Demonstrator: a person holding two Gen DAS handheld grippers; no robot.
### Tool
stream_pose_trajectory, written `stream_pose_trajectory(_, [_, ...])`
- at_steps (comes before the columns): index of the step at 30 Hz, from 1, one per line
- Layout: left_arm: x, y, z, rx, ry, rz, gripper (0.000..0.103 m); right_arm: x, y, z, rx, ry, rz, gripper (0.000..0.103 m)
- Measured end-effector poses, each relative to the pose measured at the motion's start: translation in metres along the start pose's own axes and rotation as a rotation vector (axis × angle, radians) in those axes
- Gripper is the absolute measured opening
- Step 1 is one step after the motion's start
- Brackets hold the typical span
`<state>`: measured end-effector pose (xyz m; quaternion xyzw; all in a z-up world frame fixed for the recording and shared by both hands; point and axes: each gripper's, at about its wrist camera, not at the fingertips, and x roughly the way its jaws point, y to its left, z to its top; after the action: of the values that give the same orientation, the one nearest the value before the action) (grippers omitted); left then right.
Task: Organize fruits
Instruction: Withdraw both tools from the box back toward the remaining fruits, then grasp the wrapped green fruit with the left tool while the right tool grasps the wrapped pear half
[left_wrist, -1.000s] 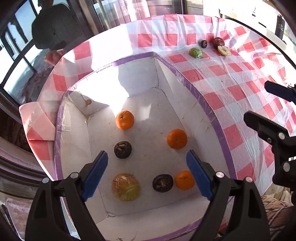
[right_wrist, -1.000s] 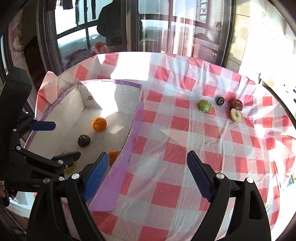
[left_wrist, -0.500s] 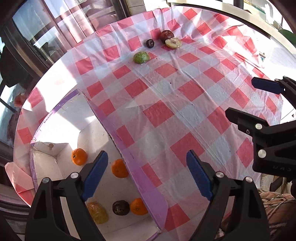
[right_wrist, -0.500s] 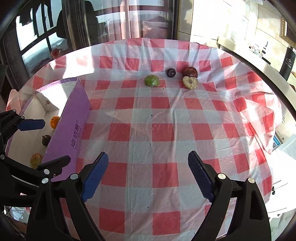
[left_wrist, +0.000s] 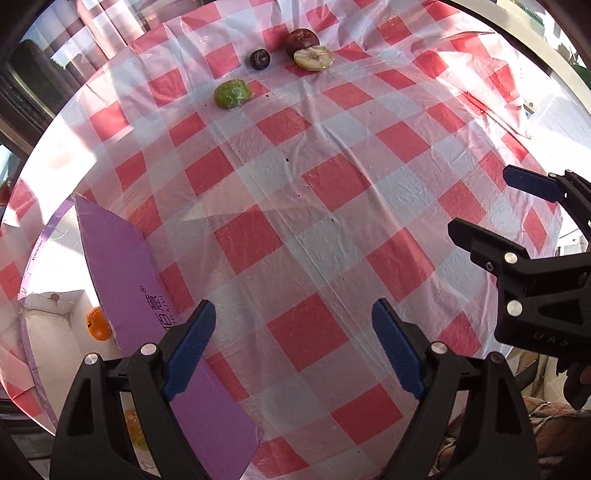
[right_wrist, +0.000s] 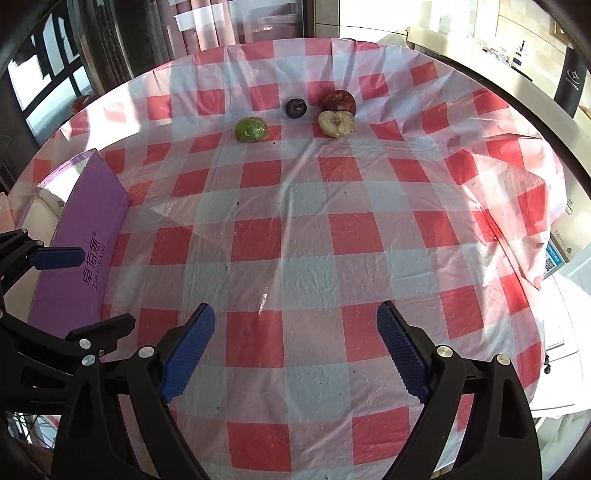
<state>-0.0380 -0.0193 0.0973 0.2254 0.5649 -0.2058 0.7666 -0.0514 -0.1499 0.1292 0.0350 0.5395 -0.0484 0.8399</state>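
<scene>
Currently, both the left gripper and right gripper are held wide and empty, the right's jaws just opened further. The green fruit, far across the tablecloth, probably firm and slippery, should be gripped across its middle.

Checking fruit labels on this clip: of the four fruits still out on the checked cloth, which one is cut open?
The pale apple half, cut face up showing cream flesh, in front of the whole red apple. The green fruit and small dark fruit are whole.

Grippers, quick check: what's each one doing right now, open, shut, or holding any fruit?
Left gripper: open, nothing between its jaws.
Right gripper: open and empty; its jaws have just been opening wider.
</scene>
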Motion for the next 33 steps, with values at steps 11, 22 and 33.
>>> stream_pose_trajectory(11, [0.078, -0.021, 0.066, -0.207, 0.141, -0.051, 0.086, 0.080, -0.056, 0.040, -0.095, 0.051, -0.003, 0.086])
stream_pose_trajectory(22, [0.119, 0.023, 0.122, -0.433, -0.067, 0.096, 0.086, 0.164, -0.073, 0.140, -0.184, -0.084, 0.012, 0.086])
stream_pose_trajectory(33, [0.151, 0.074, 0.178, -0.484, -0.210, 0.194, 0.087, 0.221, -0.069, 0.222, -0.082, -0.137, -0.024, 0.081])
